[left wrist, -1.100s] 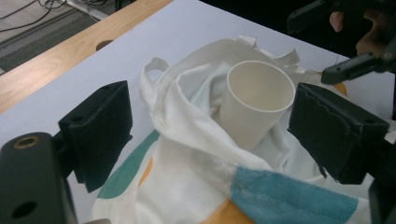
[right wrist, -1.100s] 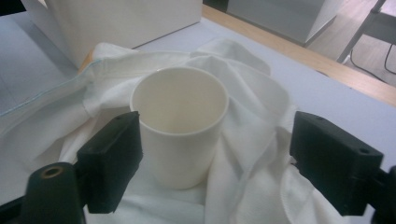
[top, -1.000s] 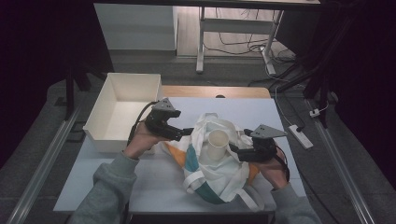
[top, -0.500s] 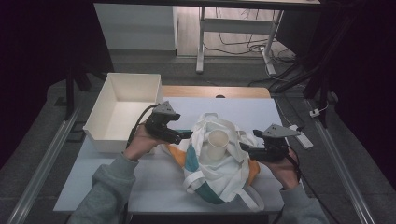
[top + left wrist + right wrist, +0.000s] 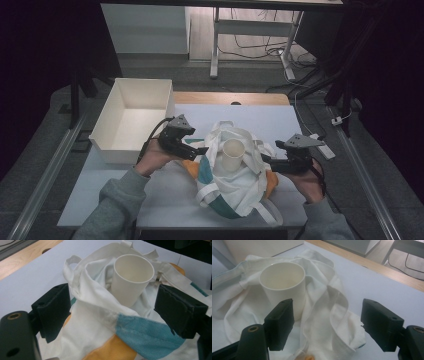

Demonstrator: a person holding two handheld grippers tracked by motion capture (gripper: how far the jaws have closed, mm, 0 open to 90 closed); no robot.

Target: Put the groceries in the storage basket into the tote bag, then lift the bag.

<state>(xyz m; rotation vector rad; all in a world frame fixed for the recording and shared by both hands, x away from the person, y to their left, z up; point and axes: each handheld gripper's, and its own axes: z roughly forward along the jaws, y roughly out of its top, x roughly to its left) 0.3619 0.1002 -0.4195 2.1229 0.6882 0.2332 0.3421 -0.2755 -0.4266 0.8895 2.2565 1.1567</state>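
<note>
A white cloth bag (image 5: 235, 185) with teal and orange patches lies crumpled in the middle of the table. A white paper cup (image 5: 232, 153) stands upright in its folds. My left gripper (image 5: 199, 150) is at the bag's left edge, open, with the bag (image 5: 100, 325) spread between and under its jaws and the cup (image 5: 131, 277) just ahead. My right gripper (image 5: 267, 161) is at the bag's right edge, also open. In its view the cup (image 5: 283, 287) rises behind the left jaw, and a fold of the bag (image 5: 329, 315) lies between the jaws.
An empty white box (image 5: 112, 127) stands at the table's back left, close behind my left hand. A wooden strip (image 5: 230, 98) runs along the far edge of the table. A white power strip (image 5: 322, 147) lies off the right side.
My right gripper has drawn back to the right, off the bag's edge. The left gripper, the bag and the cup have barely moved.
</note>
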